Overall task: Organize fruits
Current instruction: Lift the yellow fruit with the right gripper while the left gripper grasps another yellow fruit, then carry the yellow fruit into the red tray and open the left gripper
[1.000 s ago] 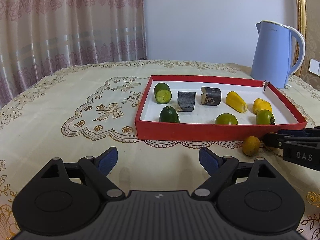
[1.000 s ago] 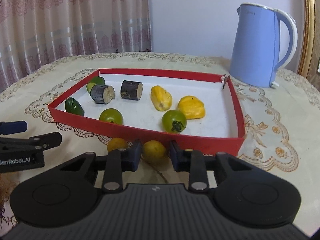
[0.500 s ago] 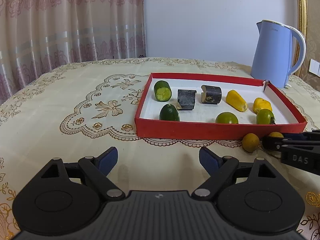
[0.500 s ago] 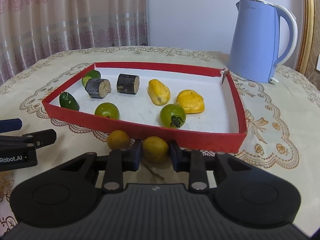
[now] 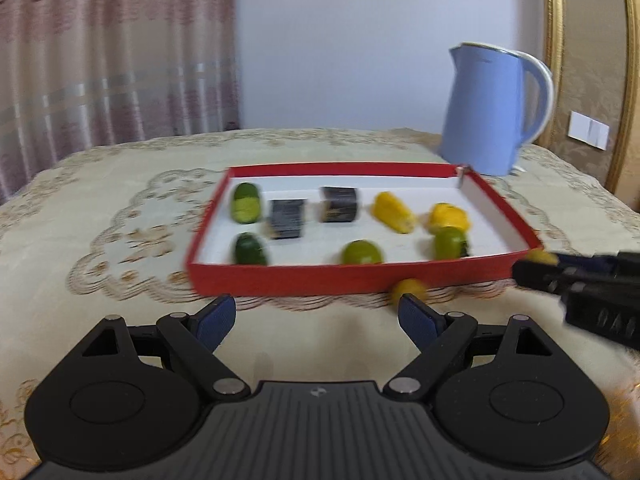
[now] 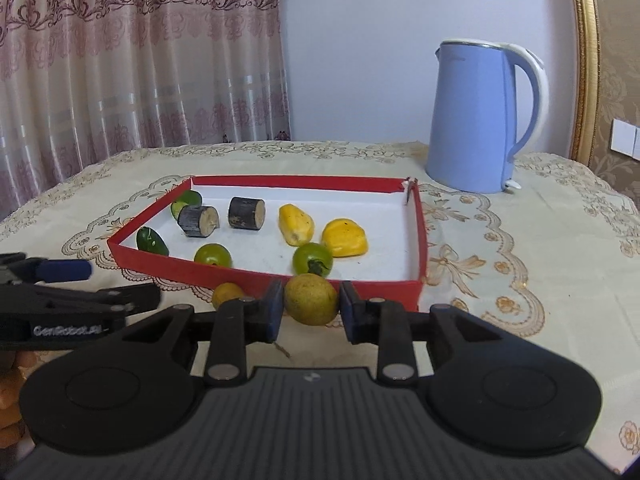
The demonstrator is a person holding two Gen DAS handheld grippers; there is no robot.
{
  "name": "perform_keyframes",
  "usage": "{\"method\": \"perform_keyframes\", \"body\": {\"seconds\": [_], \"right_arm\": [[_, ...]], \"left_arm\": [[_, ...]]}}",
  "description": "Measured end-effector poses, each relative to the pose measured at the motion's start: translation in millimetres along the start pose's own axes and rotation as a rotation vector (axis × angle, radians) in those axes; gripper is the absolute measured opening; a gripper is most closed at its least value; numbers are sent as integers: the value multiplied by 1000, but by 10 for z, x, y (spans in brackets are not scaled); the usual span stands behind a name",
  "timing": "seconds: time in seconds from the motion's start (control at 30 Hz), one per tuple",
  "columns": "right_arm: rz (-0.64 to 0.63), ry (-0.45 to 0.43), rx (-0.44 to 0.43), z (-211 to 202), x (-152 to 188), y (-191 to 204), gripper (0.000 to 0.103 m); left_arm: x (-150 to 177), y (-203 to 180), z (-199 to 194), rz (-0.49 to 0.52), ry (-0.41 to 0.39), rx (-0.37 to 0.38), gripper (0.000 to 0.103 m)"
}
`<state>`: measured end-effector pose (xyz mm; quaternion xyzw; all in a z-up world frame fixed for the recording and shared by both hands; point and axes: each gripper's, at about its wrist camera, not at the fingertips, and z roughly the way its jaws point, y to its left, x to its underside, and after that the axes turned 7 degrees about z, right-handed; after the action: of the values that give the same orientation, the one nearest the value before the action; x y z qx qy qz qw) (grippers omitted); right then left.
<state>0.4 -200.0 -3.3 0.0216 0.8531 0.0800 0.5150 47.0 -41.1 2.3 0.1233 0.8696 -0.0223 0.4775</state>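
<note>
At the far left of the right wrist view, the left gripper comes in from the frame edge with its fingers released and spread wide, nothing between them. To its right a small yellow fruit lies on the tabletop, just beside the near wall of the red tray. At the lower centre, the right gripper has its fingers clenched on a second yellow fruit, which is just in front of the near wall; I cannot tell whether it touches the cloth. Inside the tray, from left to right, are two cucumber pieces, two dark round pieces, two green tomatoes and two yellow pieces. White floor stays free along the right wall of the tray. Further right, bare tabletop goes on to the frame edge, and the blue kettle stands behind the far right corner of the tray, apart from it.
</note>
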Motion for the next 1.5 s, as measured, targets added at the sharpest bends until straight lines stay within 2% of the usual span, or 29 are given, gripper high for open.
{"method": "perform_keyframes", "body": {"seconds": [0.2,0.33,0.5,0.53,0.57,0.63,0.7,0.73,0.8,0.87,1.07,1.5], "right_arm": [[21,4,13,-60,73,-169,28],[31,1,14,-98,99,-252,28],[41,-2,6,-106,119,-299,28],[42,-2,4,-107,121,-304,28],[43,-4,3,-112,122,-310,28],[44,-4,-1,-117,121,-314,28],[45,-4,-1,-115,120,-315,28],[45,-5,-1,-116,120,-315,28],[46,-5,-3,-122,120,-314,28],[45,-5,-6,-128,117,-306,28],[36,-7,-14,-136,115,-268,28],[16,-5,-41,-119,97,-111,28]], "left_arm": [[-161,-266,250,-6,69,9,89],[-221,-357,387,-48,114,46,89],[-244,-538,494,-2,125,-36,88],[-238,-554,518,5,129,-55,84],[-229,-560,546,7,140,-66,71],[-218,-553,602,-2,172,-43,60],[-219,-546,609,-10,175,-33,56],[-221,-558,603,-1,174,-31,51],[-222,-576,573,16,171,-19,33],[-219,-574,539,22,173,-4,26],[-159,-360,409,-23,180,64,24],[-52,180,32,-44,102,12,24]]}}
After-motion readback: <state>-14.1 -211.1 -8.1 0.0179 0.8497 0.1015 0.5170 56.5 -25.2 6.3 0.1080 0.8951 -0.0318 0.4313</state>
